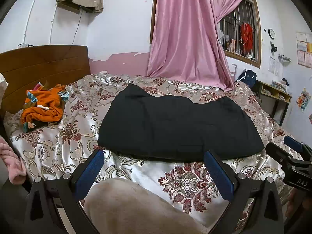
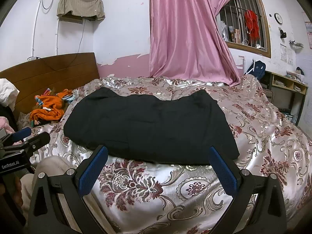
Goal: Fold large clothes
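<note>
A black garment [image 1: 179, 124] lies folded flat in a wide block on the floral satin bedspread [image 1: 187, 177]; the right wrist view shows the black garment [image 2: 150, 126] too. My left gripper [image 1: 154, 154] hovers just short of its near edge, open, with nothing between the blue pads. My right gripper [image 2: 158, 150] is also open and empty, at the garment's near edge. The right gripper [image 1: 292, 152] shows at the right edge of the left wrist view. At the left edge of the right wrist view is the left gripper [image 2: 29, 134].
A crumpled orange garment [image 1: 42, 107] lies near the wooden headboard [image 1: 44, 62]. A pink curtain [image 1: 187, 39] hangs down onto the far side of the bed. A beige cloth-covered leg [image 1: 136, 206] is under my left gripper. Shelves [image 2: 288, 85] stand at the right wall.
</note>
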